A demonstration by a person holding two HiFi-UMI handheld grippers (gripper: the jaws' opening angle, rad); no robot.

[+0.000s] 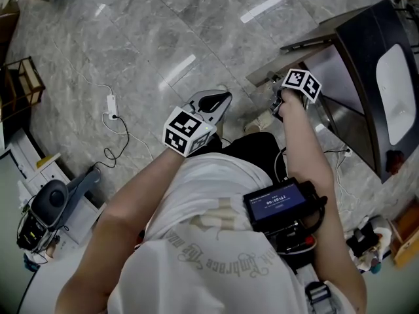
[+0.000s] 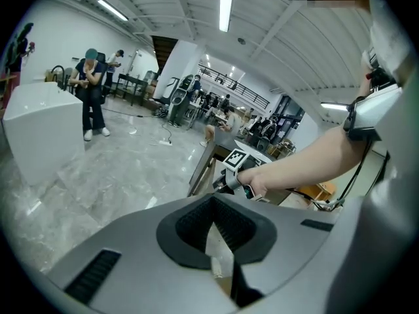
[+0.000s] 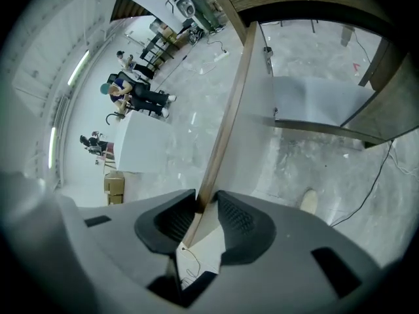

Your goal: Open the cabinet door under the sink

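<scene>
The cabinet door [image 3: 230, 126] is swung right out from the cabinet [image 1: 350, 113]: one door, and it's open. In the right gripper view its brown free edge gives the long axis, a straight strip running from 6 o'clock up toward 1 o'clock. The pale inner face spreads off to the right of that strip. From the head view the door juts away from the cabinet front toward 9 o'clock. It sits in the 2 o'clock part of the frame, with the one white sink [image 1: 396, 93] above the cabinet at 3 o'clock.

There are two grippers in play, each carrying one marker cube. The right hand-held gripper [image 3: 206, 205] is on the door: its jaws stand apart with the free edge between them. The strip lies closer to the left-hand pad, and the hold looks slack, not clamped. In the head view this gripper is just beside the door, at its 7 o'clock.

The left hand-held gripper [image 2: 213, 205] is clenched tight on nothing. It hangs over the grey marble floor [image 1: 163, 31], well apart from the door and off at the door's 8 o'clock.

Further out at 9 o'clock, one white power strip [image 1: 110, 103] lies on the floor with its cable trailing.
</scene>
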